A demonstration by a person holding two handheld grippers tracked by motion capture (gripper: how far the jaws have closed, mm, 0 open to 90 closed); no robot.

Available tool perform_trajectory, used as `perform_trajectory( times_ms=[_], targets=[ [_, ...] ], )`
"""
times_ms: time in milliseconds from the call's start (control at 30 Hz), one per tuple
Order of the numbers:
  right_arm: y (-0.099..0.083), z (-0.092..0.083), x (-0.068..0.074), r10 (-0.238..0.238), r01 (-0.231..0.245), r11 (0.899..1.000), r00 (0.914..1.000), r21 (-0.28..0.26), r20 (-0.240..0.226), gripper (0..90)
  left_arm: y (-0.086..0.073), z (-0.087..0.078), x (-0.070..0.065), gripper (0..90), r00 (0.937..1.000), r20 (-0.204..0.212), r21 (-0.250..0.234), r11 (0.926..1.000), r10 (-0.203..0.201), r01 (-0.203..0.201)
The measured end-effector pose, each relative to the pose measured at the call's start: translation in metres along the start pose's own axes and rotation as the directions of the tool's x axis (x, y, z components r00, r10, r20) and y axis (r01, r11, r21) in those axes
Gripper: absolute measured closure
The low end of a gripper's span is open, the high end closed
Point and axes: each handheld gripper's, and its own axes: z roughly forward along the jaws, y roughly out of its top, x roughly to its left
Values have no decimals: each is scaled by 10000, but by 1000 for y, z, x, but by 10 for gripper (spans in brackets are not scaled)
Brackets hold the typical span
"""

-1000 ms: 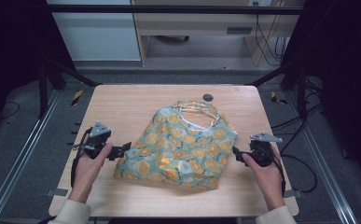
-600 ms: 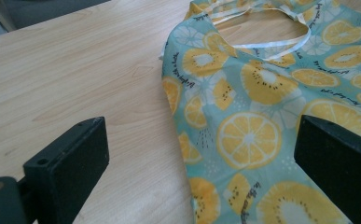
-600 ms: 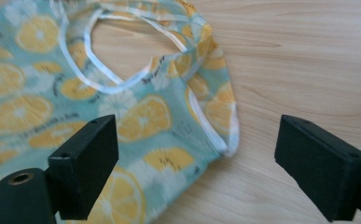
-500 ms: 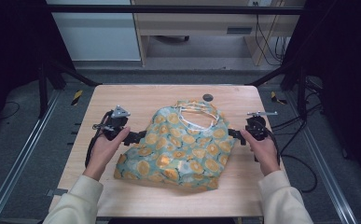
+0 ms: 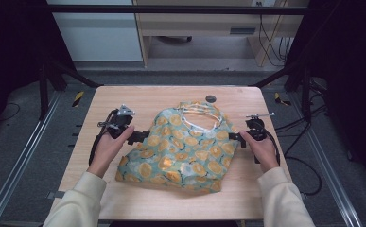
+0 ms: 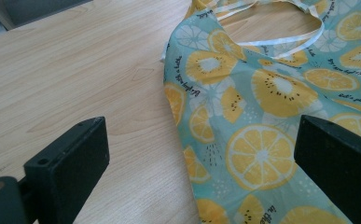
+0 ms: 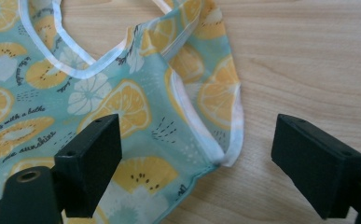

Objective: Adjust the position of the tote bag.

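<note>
One crumpled teal bag [image 5: 183, 146] printed with orange slices lies mid-table [image 5: 124, 99], white handles on top. Both grippers, left [image 5: 140, 137] and right [image 5: 235, 137], have moved in to its side edges since a second ago, jaws apart, the right's just narrowing slightly.

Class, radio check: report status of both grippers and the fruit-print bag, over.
Left gripper open at bag's left edge. Right gripper open at its right edge. Fruit-print bag flat on table, ungripped. Small dark disc beyond bag, not obstructing.

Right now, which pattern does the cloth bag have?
Thin teal fabric bag: yellow citrus slices, clearest in the left gripper view.
</note>
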Motion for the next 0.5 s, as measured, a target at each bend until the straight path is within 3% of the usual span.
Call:
perform_trajectory(
  times_ms=[167,267,367,400,433,467,500],
  targets=[
    [-5,4,3,80,-79,9998,9999,156,-77,190,-2,-1,2,32,10000,-27,26,10000,-81,81],
    [-7,6,6,301,-300,9995,9986,17,-435,247,-3,-1,1,32,9999,-35,18,9999,-108,108],
    [-7,7,9,189,-198,9996,9989,-212,-430,398,-4,0,0,32,9999,-51,16,9999,-142,142],
    [-7,7,9,189,-198,9996,9989,-212,-430,398,-5,0,0,32,9998,-41,-8,9998,-181,181],
    [-7,5,12,56,-78,9989,9988,-460,-485,535,-6,-1,-1,32,9998,-47,-8,9998,-174,174],
    [-7,5,12,56,-78,9989,9988,-460,-485,535,-6,-1,-1,32,9998,-47,-8,9998,-174,174],
    [-6,5,14,-78,49,9984,9986,-564,-519,595,-6,-1,-1,32,9998,-38,-9,9998,-213,213]
  ],
)
